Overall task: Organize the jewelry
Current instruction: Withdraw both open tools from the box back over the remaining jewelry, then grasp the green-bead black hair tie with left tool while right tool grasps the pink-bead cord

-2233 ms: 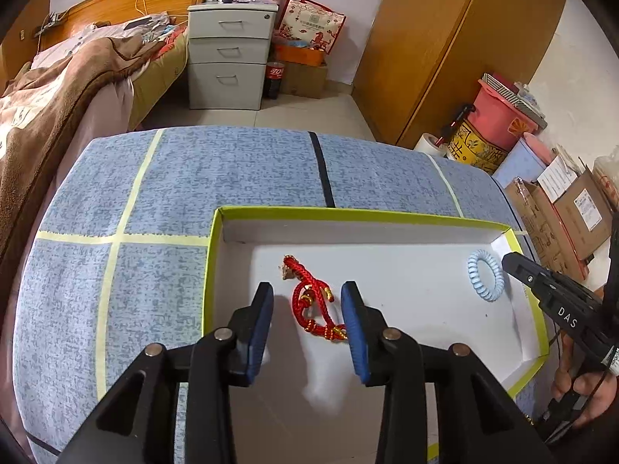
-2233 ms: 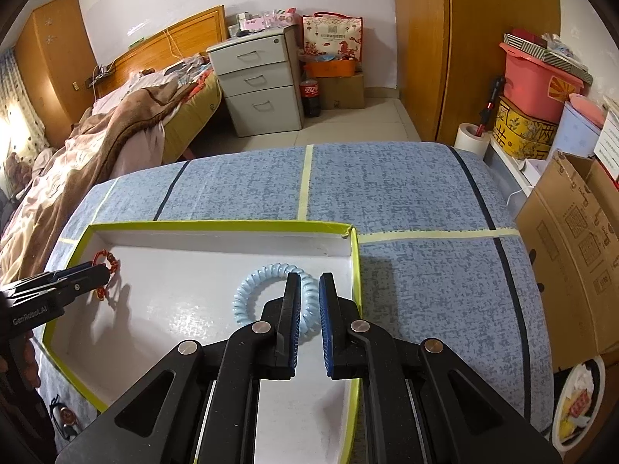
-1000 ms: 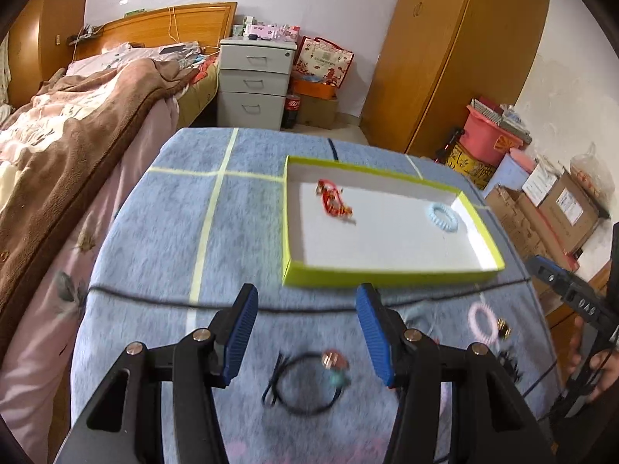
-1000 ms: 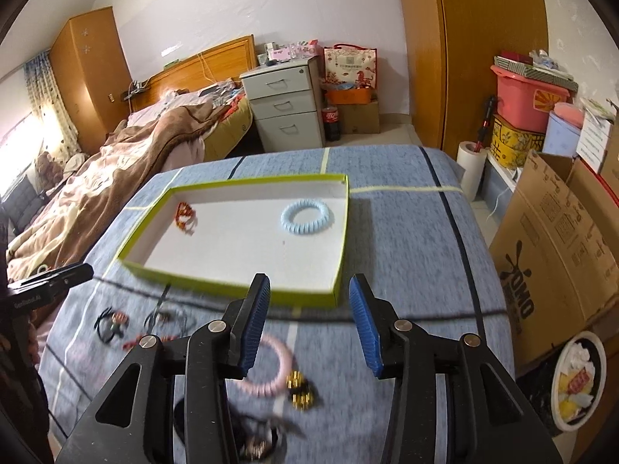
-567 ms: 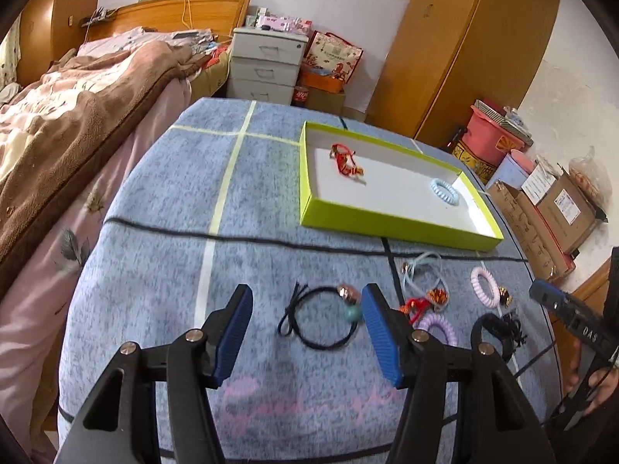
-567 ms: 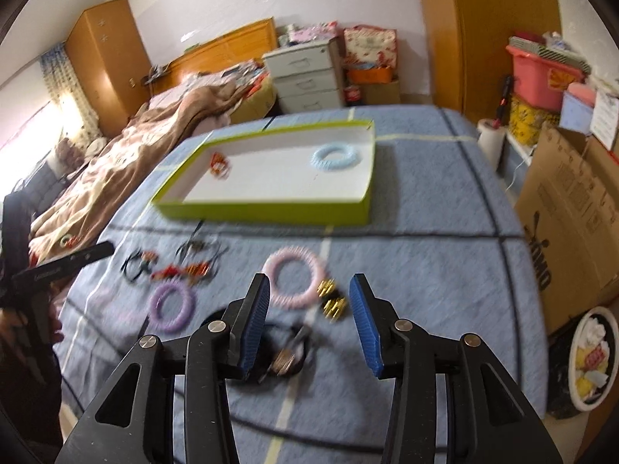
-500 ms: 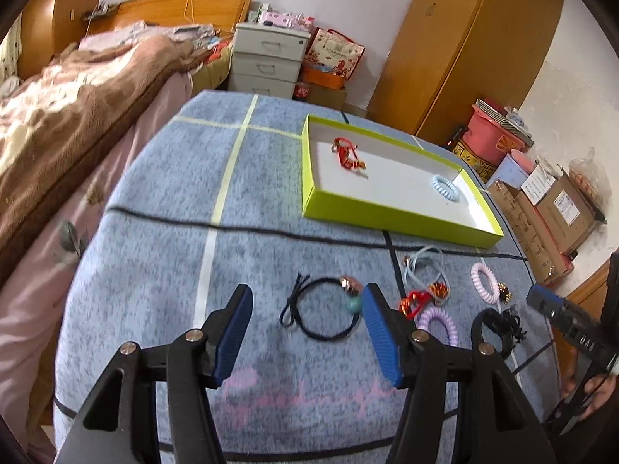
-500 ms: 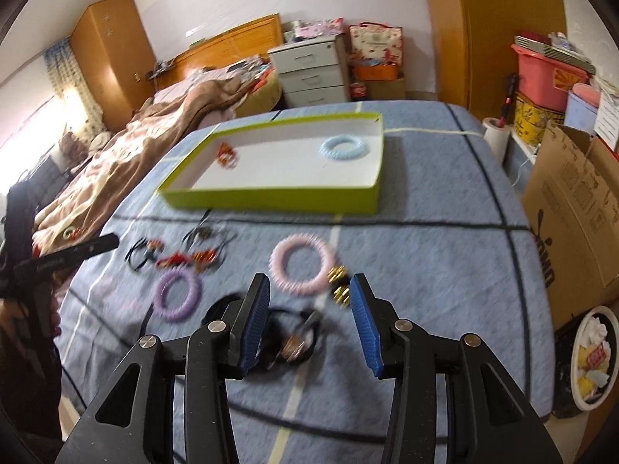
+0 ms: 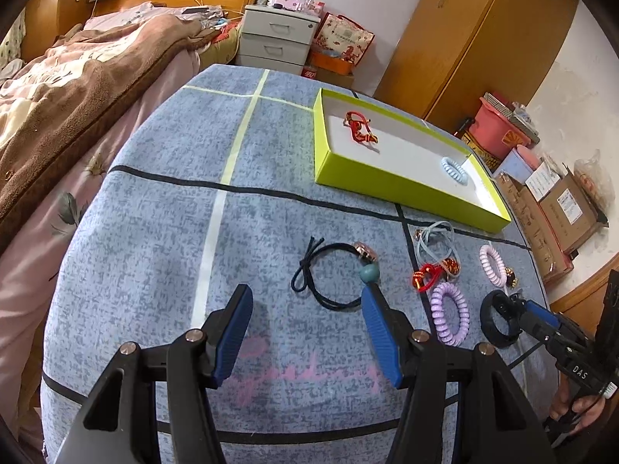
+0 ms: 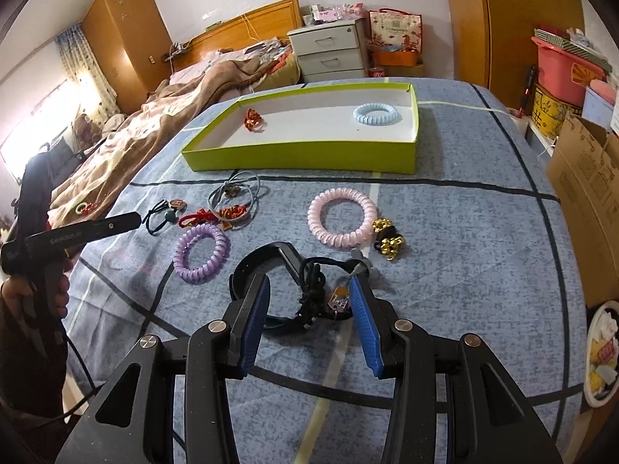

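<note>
A lime-green tray [image 9: 406, 185] [image 10: 301, 160] holds a red cord bracelet [image 9: 359, 129] [image 10: 253, 120] and a pale blue coil tie [image 9: 454, 168] [image 10: 377, 114]. Loose on the blue cloth lie a black beaded hair tie [image 9: 329, 274], a purple coil [image 9: 450, 319] [image 10: 201, 253], a pink coil [image 10: 342, 222], gold bells [image 10: 387, 239] and a wide black band [image 10: 263, 263]. My left gripper [image 9: 305, 301] is open, low over the cloth, with the black hair tie just ahead of its tips. My right gripper [image 10: 309, 294] is open, straddling a black knotted cord with a charm [image 10: 315, 294].
A grey tie and a red knot [image 9: 429, 274] lie between the hair tie and the coils. A bed [image 9: 77, 89] runs along the left. Cardboard boxes [image 10: 588, 193] and a plate [image 10: 601, 352] stand off the table's right edge. Drawers [image 9: 274, 40] sit beyond.
Both grippers drew back from the tray and came down toward the loose pieces at the near side. The left jaws widened, and the right jaws opened from nearly shut.
</note>
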Demonstrator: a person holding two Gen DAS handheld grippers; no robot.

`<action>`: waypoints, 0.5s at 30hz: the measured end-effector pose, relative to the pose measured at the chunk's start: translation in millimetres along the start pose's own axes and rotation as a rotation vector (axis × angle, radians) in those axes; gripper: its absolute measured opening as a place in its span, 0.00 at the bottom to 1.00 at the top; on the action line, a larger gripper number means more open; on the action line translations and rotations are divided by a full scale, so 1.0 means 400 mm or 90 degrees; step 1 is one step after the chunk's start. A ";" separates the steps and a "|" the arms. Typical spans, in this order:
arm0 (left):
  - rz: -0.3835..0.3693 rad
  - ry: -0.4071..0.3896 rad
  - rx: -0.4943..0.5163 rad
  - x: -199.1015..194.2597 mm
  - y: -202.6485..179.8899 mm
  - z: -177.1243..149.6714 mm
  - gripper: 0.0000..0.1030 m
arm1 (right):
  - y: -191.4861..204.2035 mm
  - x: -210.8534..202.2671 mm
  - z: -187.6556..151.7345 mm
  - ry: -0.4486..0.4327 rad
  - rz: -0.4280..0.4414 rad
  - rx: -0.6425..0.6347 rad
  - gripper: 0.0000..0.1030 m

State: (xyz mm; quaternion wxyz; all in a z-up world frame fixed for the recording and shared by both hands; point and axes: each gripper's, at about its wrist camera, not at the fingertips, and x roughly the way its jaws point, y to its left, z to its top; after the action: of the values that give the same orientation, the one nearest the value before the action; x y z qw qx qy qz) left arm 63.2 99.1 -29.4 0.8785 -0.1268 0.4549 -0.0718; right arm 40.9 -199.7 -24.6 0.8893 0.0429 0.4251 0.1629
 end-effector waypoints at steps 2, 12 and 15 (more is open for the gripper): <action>0.008 -0.001 0.005 0.001 -0.002 0.002 0.59 | 0.002 0.002 -0.003 0.003 -0.016 -0.007 0.31; -0.003 0.006 0.004 0.018 -0.010 0.004 0.59 | -0.027 -0.023 -0.003 -0.020 -0.008 0.017 0.12; 0.007 0.007 0.004 0.022 -0.009 0.007 0.59 | -0.040 -0.042 -0.001 -0.037 -0.015 0.032 0.12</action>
State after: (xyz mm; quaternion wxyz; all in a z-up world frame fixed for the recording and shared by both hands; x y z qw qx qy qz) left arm 70.5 93.8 -33.6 0.8768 -0.1209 0.4603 -0.0690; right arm 34.9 -220.5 -15.6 0.9020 0.0647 0.4032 0.1401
